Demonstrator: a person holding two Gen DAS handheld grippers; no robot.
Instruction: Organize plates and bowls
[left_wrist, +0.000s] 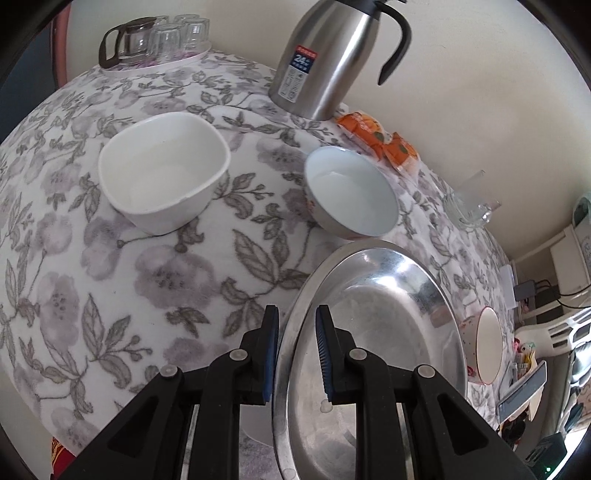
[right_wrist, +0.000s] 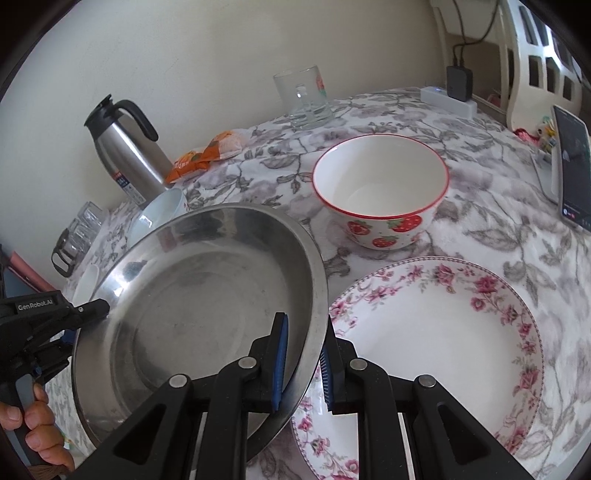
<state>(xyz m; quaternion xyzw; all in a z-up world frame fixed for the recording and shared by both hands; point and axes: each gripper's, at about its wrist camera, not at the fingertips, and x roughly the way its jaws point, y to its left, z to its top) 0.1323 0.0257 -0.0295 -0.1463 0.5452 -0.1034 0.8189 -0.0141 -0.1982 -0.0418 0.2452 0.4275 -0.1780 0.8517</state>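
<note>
Both grippers clamp opposite edges of a round, shallow stainless-steel plate, its polished, faintly scuffed surface mirroring the room. The left gripper, black plastic with ribbed blue pads, has its jaws nearly closed across the plate's thin rolled rim; in the right wrist view it enters from the left, with fingers of the person's hand wrapped round its handle. The right gripper, of the same make, pinches the opposite rim equally narrowly. The steel plate is tilted, and its right edge overlaps a wide white ceramic plate bordered with pink roses, which lies flat on the table.

The table wears a soft, fleecy cloth printed with grey flowers and leaves. Standing apart on it:
- a square-shouldered plain white bowl;
- a round, pale bluish-white bowl;
- a deep round bowl with a red rim and strawberry pattern.

Near the wall stand a brushed-steel vacuum jug with a black handle, orange snack packets, and a clear glass mug. Inverted tumblers share a tray with a glass pot in the far corner. A smartphone stands propped at the right edge.
</note>
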